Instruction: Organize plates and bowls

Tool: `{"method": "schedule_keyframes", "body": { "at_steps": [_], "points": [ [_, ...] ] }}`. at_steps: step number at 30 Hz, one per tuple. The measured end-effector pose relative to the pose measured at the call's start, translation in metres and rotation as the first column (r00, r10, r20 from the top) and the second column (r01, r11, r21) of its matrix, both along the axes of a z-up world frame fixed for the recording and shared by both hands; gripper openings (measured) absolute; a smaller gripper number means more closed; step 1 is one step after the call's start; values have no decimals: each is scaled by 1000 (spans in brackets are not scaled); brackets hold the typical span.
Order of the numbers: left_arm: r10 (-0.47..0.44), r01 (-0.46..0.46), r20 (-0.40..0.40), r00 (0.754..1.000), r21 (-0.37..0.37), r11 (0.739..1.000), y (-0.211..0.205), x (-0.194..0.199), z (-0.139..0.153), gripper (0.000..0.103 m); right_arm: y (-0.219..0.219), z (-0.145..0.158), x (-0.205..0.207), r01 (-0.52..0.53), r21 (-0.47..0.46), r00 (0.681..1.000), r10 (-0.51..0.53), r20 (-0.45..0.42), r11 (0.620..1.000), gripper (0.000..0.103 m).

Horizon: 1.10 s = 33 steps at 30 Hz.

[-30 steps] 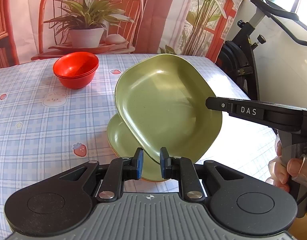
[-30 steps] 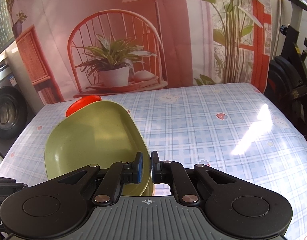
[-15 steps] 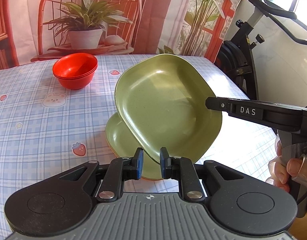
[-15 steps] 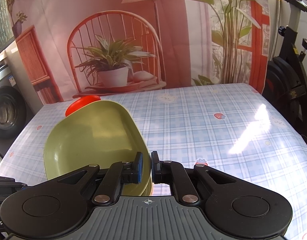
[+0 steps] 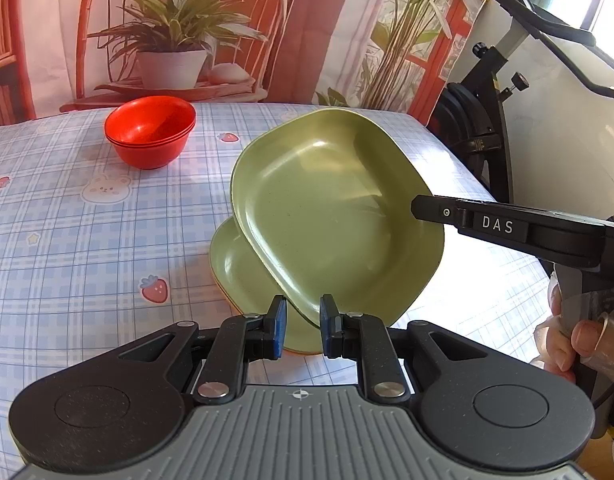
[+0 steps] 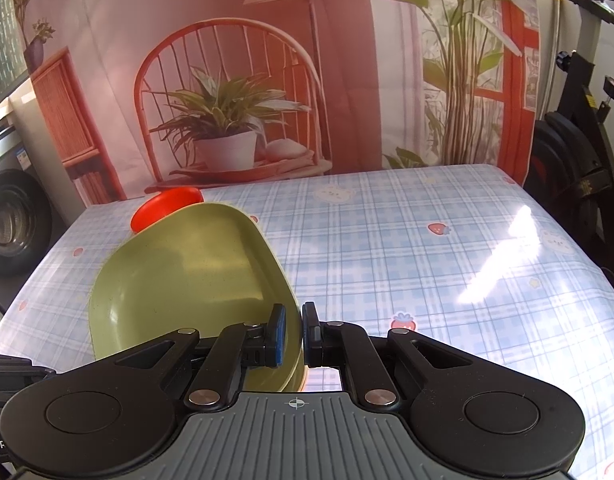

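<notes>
A green squarish plate (image 5: 331, 216) is held tilted in the air; it also shows in the right wrist view (image 6: 187, 272). My right gripper (image 6: 293, 336) is shut on its rim. Below it a second green plate (image 5: 247, 276) lies on the table, with an orange edge beneath it. My left gripper (image 5: 301, 326) is open, its fingers on either side of the tilted plate's near edge without touching. Red bowls (image 5: 151, 130) stand stacked at the far left and peek out behind the plate in the right wrist view (image 6: 165, 204).
The table has a blue checked cloth (image 5: 67, 240). An exercise bike (image 5: 487, 120) stands past the table's right edge. A printed backdrop (image 6: 235, 120) with chair and plant hangs behind the far edge.
The held plate stays almost still in both views. The scene has shifted only slightly; both grippers keep their jaws as before.
</notes>
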<state>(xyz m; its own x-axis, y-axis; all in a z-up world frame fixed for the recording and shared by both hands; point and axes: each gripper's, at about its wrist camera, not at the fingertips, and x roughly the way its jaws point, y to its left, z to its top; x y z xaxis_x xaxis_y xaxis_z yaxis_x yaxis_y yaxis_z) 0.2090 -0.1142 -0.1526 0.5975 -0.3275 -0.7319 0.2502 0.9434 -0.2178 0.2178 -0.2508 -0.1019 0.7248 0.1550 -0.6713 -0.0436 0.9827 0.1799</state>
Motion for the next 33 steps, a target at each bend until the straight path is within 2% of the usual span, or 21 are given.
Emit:
{"method": "schedule_keyframes", "body": {
  "at_steps": [19, 26, 33],
  "points": [
    [43, -44, -96, 994, -8, 999, 7, 14, -26, 18, 9, -37, 18, -16, 11, 997, 16, -81, 1000, 8],
    [49, -48, -94, 994, 13, 999, 8, 17, -30, 18, 13, -44, 22, -9, 8, 996, 10, -93, 1000, 8],
    [50, -50, -102, 994, 2, 999, 9, 19, -31, 19, 12, -47, 23, -7, 0, 995, 7, -101, 1000, 8]
  ]
}}
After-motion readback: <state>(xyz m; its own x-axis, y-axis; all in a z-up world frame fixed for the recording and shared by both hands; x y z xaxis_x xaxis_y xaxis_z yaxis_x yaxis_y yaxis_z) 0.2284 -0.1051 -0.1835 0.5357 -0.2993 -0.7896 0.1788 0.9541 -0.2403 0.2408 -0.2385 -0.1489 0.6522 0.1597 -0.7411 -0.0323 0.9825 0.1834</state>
